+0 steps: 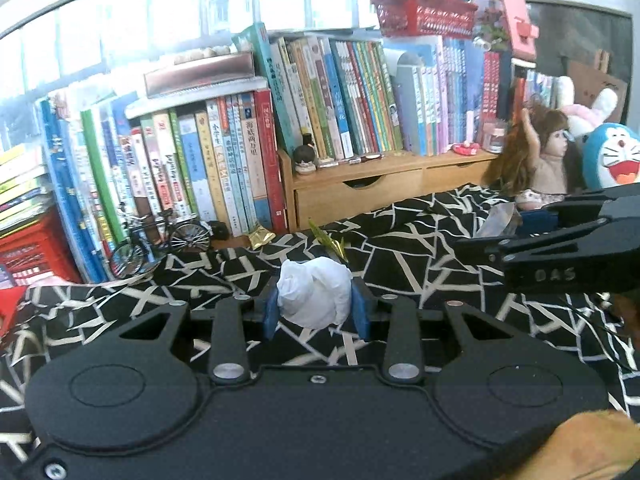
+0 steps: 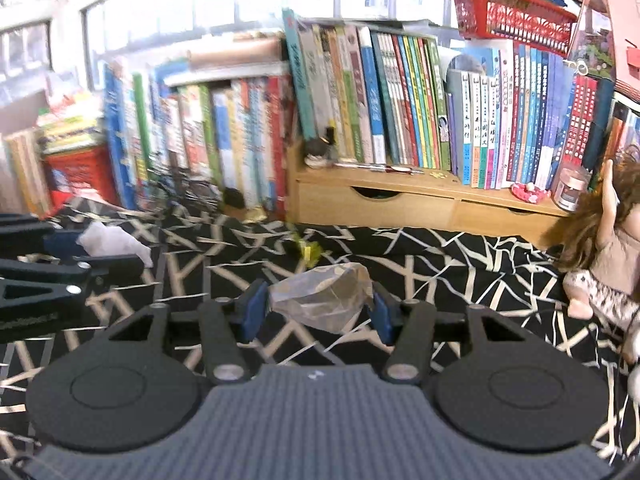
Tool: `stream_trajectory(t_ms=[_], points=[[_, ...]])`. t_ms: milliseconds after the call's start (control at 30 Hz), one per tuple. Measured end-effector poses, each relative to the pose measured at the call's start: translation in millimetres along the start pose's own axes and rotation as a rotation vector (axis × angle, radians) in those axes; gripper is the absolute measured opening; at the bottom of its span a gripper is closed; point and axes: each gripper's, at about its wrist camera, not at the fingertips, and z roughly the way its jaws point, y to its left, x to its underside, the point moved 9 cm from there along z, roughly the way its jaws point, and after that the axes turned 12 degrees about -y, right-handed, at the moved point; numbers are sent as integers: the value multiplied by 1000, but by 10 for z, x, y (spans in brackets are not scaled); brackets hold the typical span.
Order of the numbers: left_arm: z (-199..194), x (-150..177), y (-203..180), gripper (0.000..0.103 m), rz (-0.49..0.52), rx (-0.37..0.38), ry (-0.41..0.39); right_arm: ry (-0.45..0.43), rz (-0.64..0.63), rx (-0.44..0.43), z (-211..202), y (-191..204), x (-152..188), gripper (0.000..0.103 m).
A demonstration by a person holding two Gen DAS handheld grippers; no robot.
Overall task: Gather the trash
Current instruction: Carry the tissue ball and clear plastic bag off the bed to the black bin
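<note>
The left gripper (image 1: 316, 312) is squeezed on a white crumpled tissue (image 1: 314, 298). Its two blue pads (image 1: 271, 316) press on both sides of the ball, and the tissue sits up off the black-and-white cloth (image 1: 420, 264) below it.

The right gripper (image 2: 320, 310) is squeezed on a crinkly clear plastic wrapper (image 2: 324, 298). Blue pads (image 2: 254, 308) touch it on both sides, and it hangs a little above the cloth.

In the left view, the right gripper pokes in at 3 o'clock with the clear wrapper at its tip. In the right view, the left gripper comes in at 9 o'clock with the white tissue in it.

Just past the tissue, at 12 o'clock from it, a yellow-green wrapper (image 1: 330, 240) lies on the cloth. The right view shows the same wrapper at 11 o'clock from the plastic one. A gold wrapper (image 1: 261, 237) lies farther back at 11 o'clock, by the foot of the books.

A small toy bicycle (image 1: 160, 240) stands at 10 o'clock, next to a red crate (image 1: 30, 248). A long row of books (image 1: 224, 152) runs along the back. Some of them stand on a wooden shelf with two drawers (image 1: 360, 192). A red basket (image 1: 424, 14) rests on top of the books at 1 o'clock. A doll with brown hair (image 1: 548, 152) sits at 2 o'clock, and a blue cat plush (image 1: 612, 156) is just beside it.
</note>
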Motion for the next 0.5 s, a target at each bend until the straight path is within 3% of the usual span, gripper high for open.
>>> stream_trajectory(t_ms=[500], points=[[-1258, 240, 324, 34, -47, -77, -45, -89, 8, -28, -1171, 557, -105, 60]])
